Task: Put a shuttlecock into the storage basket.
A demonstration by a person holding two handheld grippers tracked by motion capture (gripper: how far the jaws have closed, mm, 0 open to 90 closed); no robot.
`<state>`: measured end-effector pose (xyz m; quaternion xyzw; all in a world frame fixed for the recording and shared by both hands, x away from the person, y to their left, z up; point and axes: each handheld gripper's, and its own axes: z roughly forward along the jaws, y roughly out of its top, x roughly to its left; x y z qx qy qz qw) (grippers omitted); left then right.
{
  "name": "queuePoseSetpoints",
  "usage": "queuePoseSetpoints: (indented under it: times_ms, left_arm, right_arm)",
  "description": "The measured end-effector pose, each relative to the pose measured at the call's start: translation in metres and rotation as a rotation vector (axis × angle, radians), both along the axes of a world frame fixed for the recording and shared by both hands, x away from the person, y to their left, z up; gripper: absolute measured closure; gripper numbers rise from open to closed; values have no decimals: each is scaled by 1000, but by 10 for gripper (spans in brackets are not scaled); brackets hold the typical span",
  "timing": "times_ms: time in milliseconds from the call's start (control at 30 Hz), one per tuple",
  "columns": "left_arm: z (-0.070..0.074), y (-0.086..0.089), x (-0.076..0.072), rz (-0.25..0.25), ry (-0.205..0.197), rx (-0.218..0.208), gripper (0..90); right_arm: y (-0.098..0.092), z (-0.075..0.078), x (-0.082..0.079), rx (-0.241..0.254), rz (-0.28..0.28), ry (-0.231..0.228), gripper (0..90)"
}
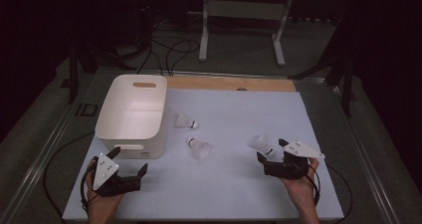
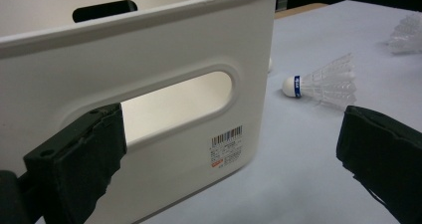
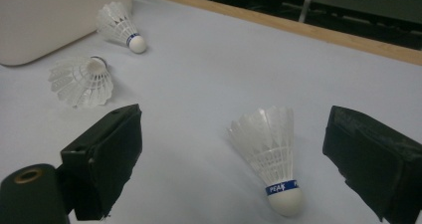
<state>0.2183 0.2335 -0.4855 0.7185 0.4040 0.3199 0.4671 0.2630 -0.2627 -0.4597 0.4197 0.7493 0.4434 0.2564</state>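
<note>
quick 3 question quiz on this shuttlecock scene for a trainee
1. How many shuttlecocks lie on the table?
2. True or false: the right gripper already clamps a shuttlecock.
3. Which gripper is nearest the bin: A left, B right?

Key:
1. Three, all outside the bin.
2. False; it is open, with the shuttlecock lying between its jaws.
3. A, the left gripper, also open.

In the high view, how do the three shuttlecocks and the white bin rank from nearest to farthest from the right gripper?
From the right gripper:
1. Right shuttlecock, just ahead of its open jaws.
2. Middle shuttlecock, table centre.
3. Far shuttlecock, beside the bin.
4. White bin, far left.
</note>
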Motion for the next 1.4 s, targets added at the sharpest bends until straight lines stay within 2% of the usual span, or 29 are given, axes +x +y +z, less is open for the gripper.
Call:
queuePoseSetpoints:
  times_ms: [133,533,800,1400]
  left_arm:
    - [-1,0,0,1,1,17,0]
    - [-1,-1,0,6,-1,13,0]
    - [-1,-1,0,6,-6,9,0]
    - [-1,-1,-1,4,-10,16,0]
  right_arm:
    - [4,5,5,-19,-5,9,85]
    - [11,16,20,-68,-9,7,86]
    - [13,19,27,-60,-2,5,87]
    - [20,30,43,-96,-20,-5,86]
